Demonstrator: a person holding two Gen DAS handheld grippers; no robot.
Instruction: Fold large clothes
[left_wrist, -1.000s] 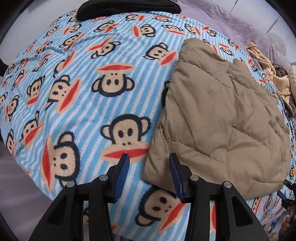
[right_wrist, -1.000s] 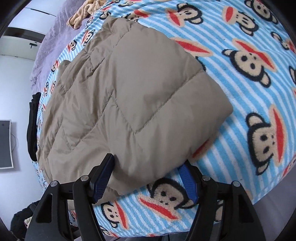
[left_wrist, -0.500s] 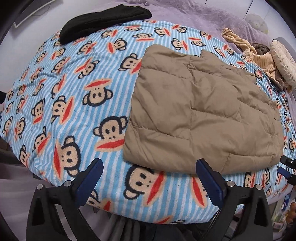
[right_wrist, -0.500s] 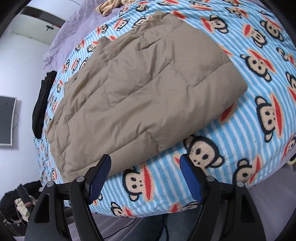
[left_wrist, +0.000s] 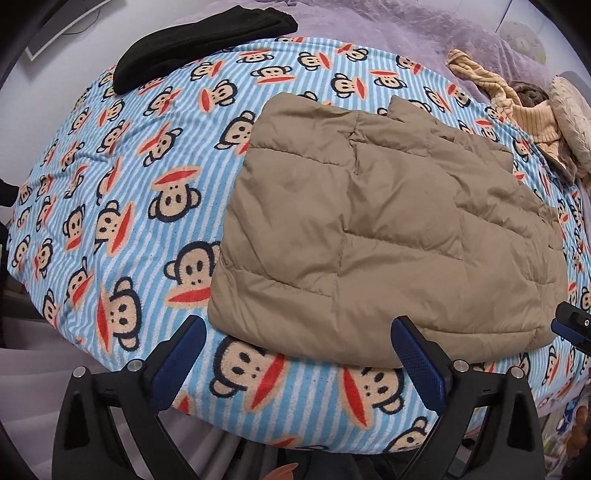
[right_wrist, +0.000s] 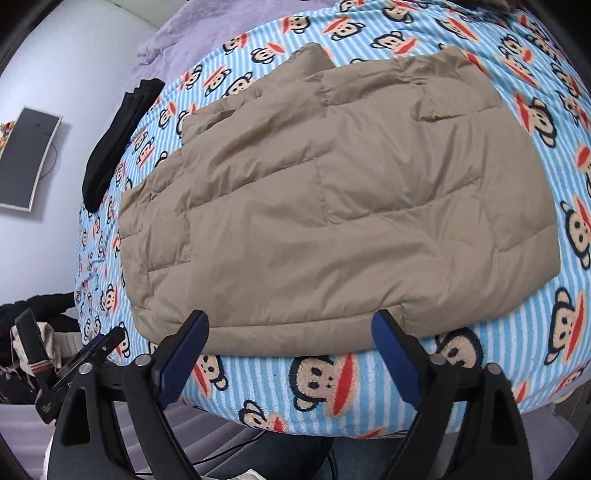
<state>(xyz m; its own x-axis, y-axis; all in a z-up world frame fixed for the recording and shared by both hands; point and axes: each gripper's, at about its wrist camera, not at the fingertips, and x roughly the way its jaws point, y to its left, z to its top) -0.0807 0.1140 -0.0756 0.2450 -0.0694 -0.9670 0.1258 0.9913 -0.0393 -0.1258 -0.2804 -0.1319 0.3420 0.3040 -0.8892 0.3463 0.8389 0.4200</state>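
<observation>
You are holding both claws above the near edge of the bed, where a folded tan jacket (left_wrist: 376, 236) is lying flat on the monkey-print blanket (left_wrist: 122, 206). Your left claw (left_wrist: 299, 363) is standing wide, gripping nothing. Your right claw (right_wrist: 291, 354) is opening, nothing between its pads. A black garment (left_wrist: 199, 40) is lying near the blanket's far edge.

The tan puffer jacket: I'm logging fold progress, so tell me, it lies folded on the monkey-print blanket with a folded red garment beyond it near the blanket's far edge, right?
One detail is off: the folded garment beyond the tan puffer jacket is black, not red, as the left wrist view shows. The jacket does lie folded on the monkey-print blanket.
</observation>
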